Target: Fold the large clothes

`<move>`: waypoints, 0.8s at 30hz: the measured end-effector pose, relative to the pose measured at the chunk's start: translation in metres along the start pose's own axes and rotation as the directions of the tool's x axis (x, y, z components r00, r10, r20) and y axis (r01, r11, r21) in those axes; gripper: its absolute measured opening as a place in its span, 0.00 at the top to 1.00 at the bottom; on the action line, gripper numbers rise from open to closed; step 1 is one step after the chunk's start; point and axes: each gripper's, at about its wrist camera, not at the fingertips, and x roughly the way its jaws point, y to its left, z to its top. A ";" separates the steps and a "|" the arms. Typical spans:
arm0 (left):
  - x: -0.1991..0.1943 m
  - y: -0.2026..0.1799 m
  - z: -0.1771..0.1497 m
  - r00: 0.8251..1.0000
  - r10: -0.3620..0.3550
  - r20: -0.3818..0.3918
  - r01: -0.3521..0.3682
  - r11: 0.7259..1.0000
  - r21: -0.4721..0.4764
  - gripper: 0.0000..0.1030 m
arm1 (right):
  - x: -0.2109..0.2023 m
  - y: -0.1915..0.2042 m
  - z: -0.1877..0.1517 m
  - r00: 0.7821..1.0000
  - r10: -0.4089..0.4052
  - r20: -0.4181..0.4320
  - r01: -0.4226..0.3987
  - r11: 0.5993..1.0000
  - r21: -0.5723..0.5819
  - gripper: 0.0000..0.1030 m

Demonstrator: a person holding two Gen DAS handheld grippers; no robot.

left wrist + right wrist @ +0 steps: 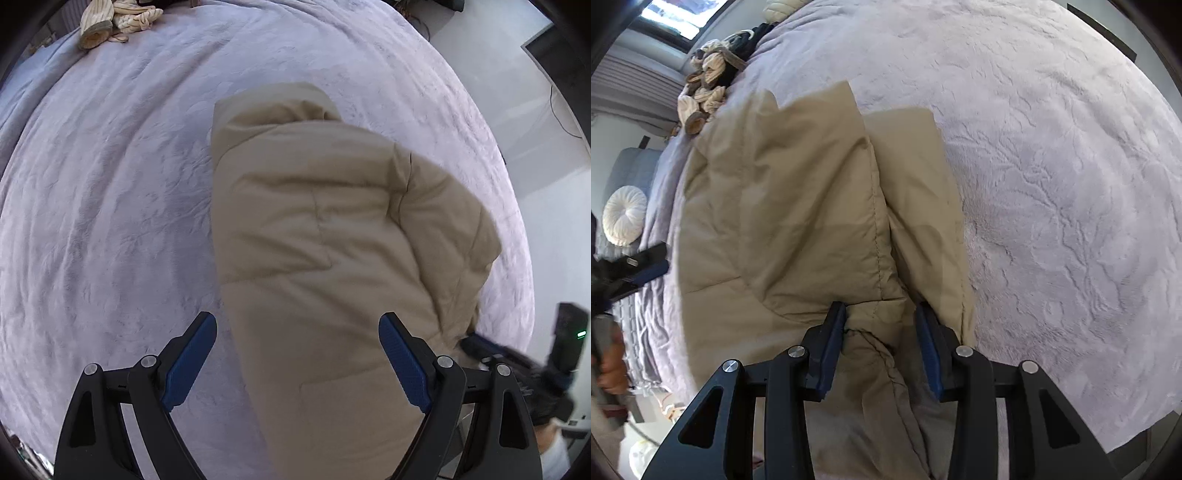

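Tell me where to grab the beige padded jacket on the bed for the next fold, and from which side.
Probably the stitched hem edge of the beige padded jacket, the part lying between the right gripper fingers. Come from above, at the near end: the edge is thin there, while the puffy folded body is too bulky to pinch. The left gripper hangs open over it.

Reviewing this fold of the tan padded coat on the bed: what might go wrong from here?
The right gripper has coat fabric bunched between its parted jaws, so pulling away may drag the fold open. The puffy folded edge may spring back. The left gripper hangs wide open, pinning nothing.
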 end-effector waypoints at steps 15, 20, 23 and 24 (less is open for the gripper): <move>0.006 0.023 -0.027 0.999 -0.034 0.013 0.034 0.999 -0.023 0.01 | -0.028 0.001 0.024 0.996 0.086 0.009 -0.085 0.995 -0.054 0.00; 0.017 0.051 -0.038 0.983 -0.185 -0.012 0.184 0.980 -0.078 0.01 | -0.020 0.003 0.026 0.997 0.067 -0.032 -0.069 0.995 -0.071 0.00; 0.032 0.066 -0.042 0.962 -0.271 -0.024 0.265 0.955 -0.134 0.01 | -0.014 0.001 0.026 0.995 0.076 -0.063 -0.080 0.994 -0.071 0.00; 0.037 0.069 -0.042 0.953 -0.303 -0.021 0.296 0.944 -0.148 0.01 | -0.011 0.003 0.028 0.995 0.075 -0.072 -0.080 0.994 -0.073 0.00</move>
